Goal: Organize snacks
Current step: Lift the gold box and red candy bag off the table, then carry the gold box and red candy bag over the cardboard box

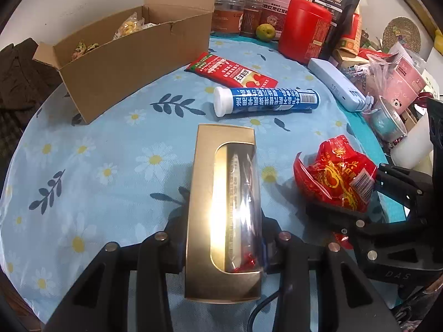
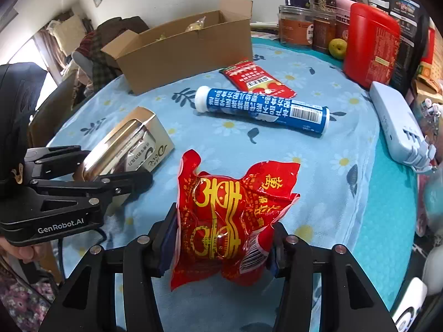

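I count one cardboard box (image 1: 133, 63), one gold box (image 1: 221, 213), one blue tube (image 1: 267, 101), two red packets (image 1: 231, 70) (image 2: 229, 221), one red canister (image 1: 303, 34), one green fruit (image 1: 265, 31).

A round table (image 1: 91, 171) carried everything, covered by a light blue cloth printed with daisies and dark leaves. On it sat an open cardboard box (image 1: 133, 63) near the far left edge. A red flat packet (image 1: 229, 70) and a blue tube (image 1: 265, 101) lay side by side in the middle. Jars (image 1: 238, 18), a red canister (image 1: 303, 34) and a green apple (image 1: 265, 31) stood along the back.
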